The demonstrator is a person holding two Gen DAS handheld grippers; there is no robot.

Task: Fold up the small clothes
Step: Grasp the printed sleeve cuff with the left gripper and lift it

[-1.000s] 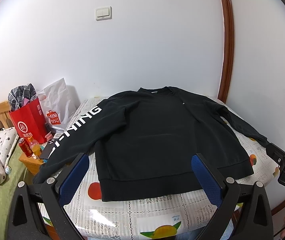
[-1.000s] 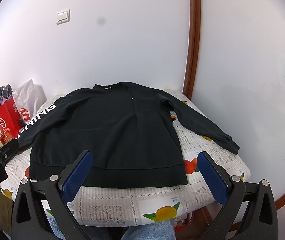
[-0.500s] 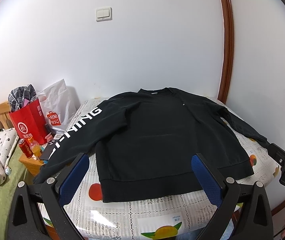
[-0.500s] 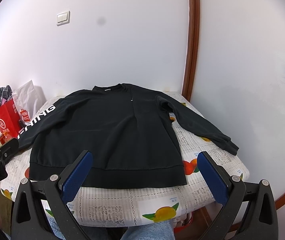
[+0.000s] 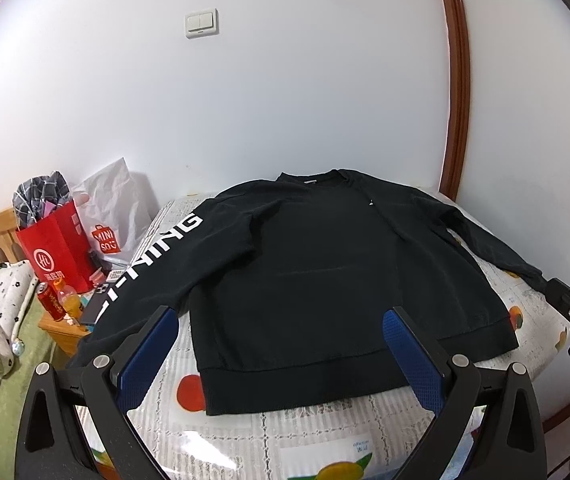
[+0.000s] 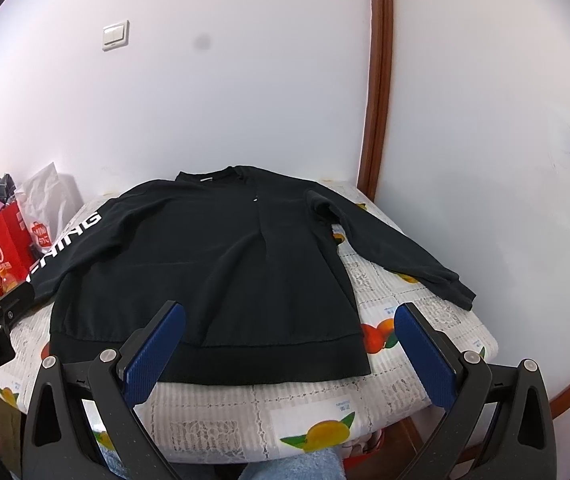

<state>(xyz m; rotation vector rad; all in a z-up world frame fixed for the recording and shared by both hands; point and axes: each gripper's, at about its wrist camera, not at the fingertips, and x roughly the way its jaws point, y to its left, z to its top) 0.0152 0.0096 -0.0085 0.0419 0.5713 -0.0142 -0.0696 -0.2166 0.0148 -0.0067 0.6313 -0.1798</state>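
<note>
1. Currently, the black long-sleeved sweatshirt (image 5: 325, 280) lies flat, front up, on the round table with a fruit-print lace cloth (image 6: 325, 412); no fold is made yet.
2. The left gripper (image 5: 281, 354) and right gripper (image 6: 289, 346) hover near the hem, jaws spread wide, holding nothing.
3. Risk: the sleeve with white lettering (image 5: 153, 264) hangs over the table edge. Lifting the body could let its weight drag the garment sideways.
4. Risk: pinching the tablecloth together with the hem would pull the cloth up.
5. Risk: the far sleeve (image 6: 397, 252) lies well apart; an uneven grasp gives a skewed fold.
</note>
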